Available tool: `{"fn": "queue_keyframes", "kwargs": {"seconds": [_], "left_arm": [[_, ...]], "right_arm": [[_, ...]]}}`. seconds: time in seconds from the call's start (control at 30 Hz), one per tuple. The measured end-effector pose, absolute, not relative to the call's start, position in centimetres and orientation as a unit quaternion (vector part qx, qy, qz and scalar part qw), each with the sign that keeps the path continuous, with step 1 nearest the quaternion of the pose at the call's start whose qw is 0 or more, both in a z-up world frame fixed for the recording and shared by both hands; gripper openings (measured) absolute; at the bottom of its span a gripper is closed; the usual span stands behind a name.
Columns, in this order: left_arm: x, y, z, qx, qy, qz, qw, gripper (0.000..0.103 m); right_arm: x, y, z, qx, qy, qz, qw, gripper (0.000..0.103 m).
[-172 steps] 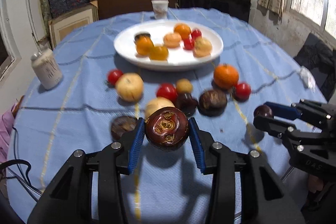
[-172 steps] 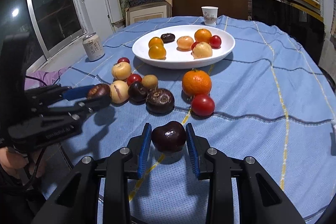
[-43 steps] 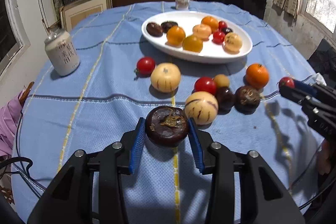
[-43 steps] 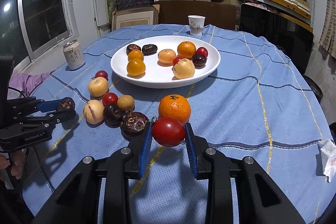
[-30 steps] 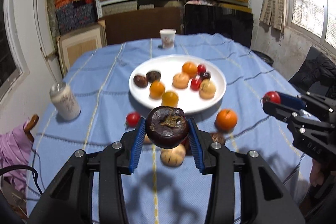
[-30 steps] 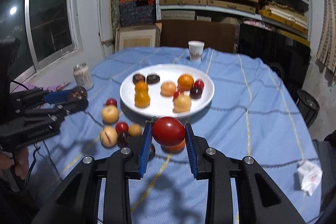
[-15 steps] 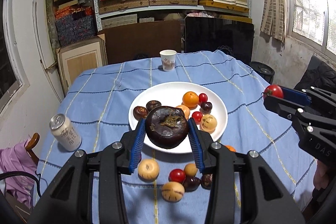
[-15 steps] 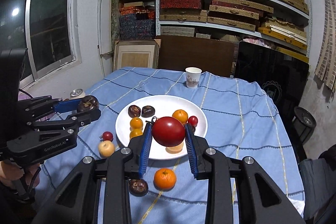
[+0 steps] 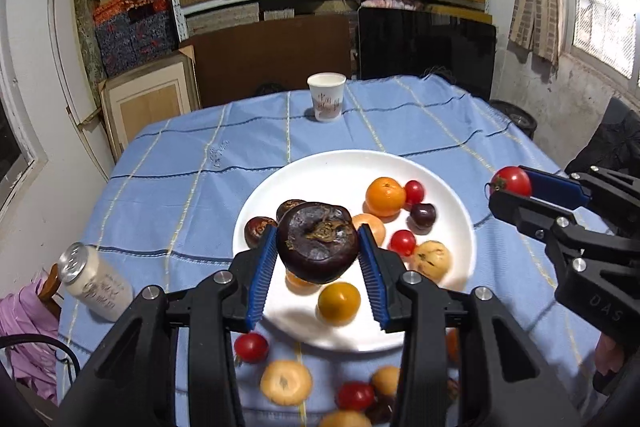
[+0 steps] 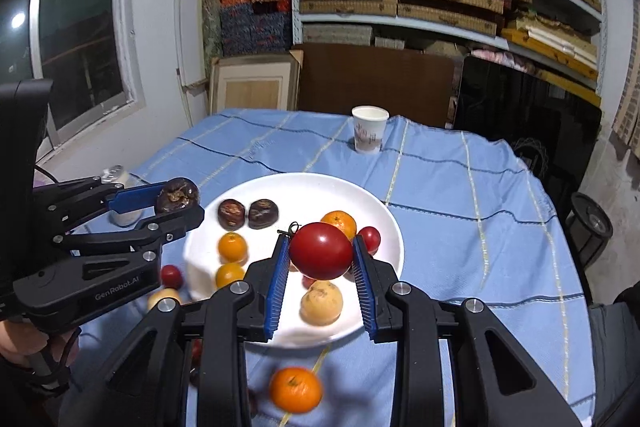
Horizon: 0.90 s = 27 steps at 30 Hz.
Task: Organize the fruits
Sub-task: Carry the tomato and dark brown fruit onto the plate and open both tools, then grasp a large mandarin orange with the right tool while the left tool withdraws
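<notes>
Both tongs are carrying fruit above the white plate (image 9: pixel 460 215): left gripper (image 9: pixel 318 259) is clamping a dark wrinkled fruit (image 9: pixel 318 242), right gripper (image 10: pixel 320 261) is pinching a red tomato (image 10: pixel 321 250). Releasing from this height is risking bounces, knocking plated fruit off the plate's near rim.

Dark fruit (image 9: pixel 318 241) in left hand-held gripper (image 9: pixel 318 263)

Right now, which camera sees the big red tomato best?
The right wrist view: the red tomato sits large and central, clamped in the right gripper jaws above the white plate. The left wrist view shows it small at the right edge.
</notes>
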State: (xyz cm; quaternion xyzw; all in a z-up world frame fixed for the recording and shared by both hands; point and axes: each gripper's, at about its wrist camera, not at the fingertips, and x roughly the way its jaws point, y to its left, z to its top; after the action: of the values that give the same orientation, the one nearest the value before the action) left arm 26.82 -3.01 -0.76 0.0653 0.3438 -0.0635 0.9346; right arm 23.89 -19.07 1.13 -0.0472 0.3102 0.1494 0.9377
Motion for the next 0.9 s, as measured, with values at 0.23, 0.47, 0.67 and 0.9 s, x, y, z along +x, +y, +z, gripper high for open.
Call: {"fn": "queue_keyframes", "kwargs": {"seconds": [0.23,0.47,0.67,0.9], "left_arm": [[32.8,-2.6,-4.8,0.056,0.394,-0.048,0.916,0.041],[33.1,-1.6,-4.9,0.049,0.377,-0.026,0.925,0.074],[29.2,-0.8,-3.5,0.038,0.372,-0.044,0.926,0.075],[20.6,-0.9,-4.0,0.067,0.359,-0.071,0.928,0.093]], "right_arm": [[29.4,-17.9,-2.0,-0.049,0.344,0.153,0.925,0.032],[31.3,-17.9,-3.8,-0.039,0.362,0.154,0.919,0.041],[27.8,-19.3,-3.0,-0.031,0.361,0.151,0.92,0.041],[20.4,-20.1,-3.7,-0.043,0.372,0.17,0.912,0.048]]}}
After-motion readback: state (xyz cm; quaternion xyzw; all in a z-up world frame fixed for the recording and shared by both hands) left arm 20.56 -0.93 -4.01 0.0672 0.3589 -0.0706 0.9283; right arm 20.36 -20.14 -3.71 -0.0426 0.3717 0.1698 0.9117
